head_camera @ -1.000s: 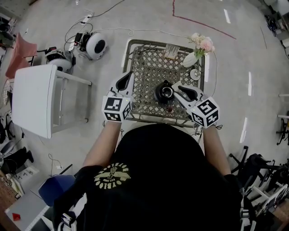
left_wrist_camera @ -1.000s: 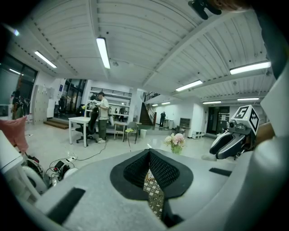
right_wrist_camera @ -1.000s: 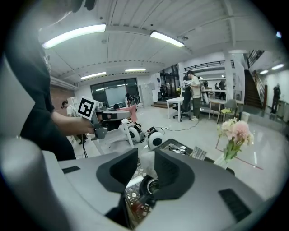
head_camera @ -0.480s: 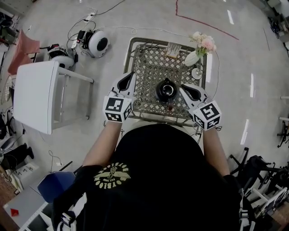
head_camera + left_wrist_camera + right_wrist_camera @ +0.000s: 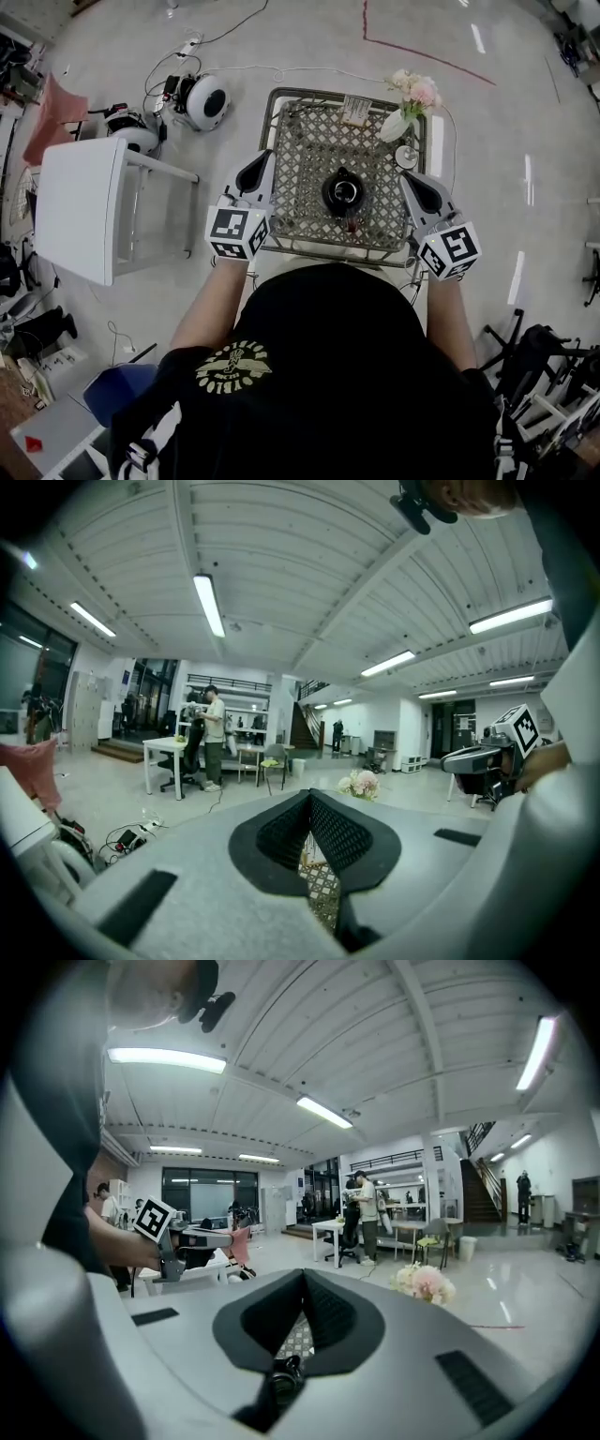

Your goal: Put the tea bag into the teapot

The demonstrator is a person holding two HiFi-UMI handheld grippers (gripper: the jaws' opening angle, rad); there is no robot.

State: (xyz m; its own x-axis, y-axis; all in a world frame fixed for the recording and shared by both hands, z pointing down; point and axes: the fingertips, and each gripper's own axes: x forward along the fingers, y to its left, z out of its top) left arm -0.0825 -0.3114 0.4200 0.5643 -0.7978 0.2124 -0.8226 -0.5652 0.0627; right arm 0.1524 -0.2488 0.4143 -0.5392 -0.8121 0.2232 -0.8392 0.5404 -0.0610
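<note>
Lattice table (image 5: 309, 141), seen from above.

- The teapot (image 5: 342, 192) stands mid-table, a little toward the front edge, clear of both your grippers.
- A small red piece (image 5: 352, 225) lies just in front of the teapot, by the front edge. It is too small to tell whether it is the tea bag or only its tag.
- Your left gripper (image 5: 262, 161) is over the left edge, its claw pressed together with nothing in it.
- Your right gripper (image 5: 411, 178) is over the right edge. Its claw has just been closing and is now pressed together, with nothing between the jaws.
- A vase of flowers (image 5: 398, 120) stands at the far right corner.
</note>
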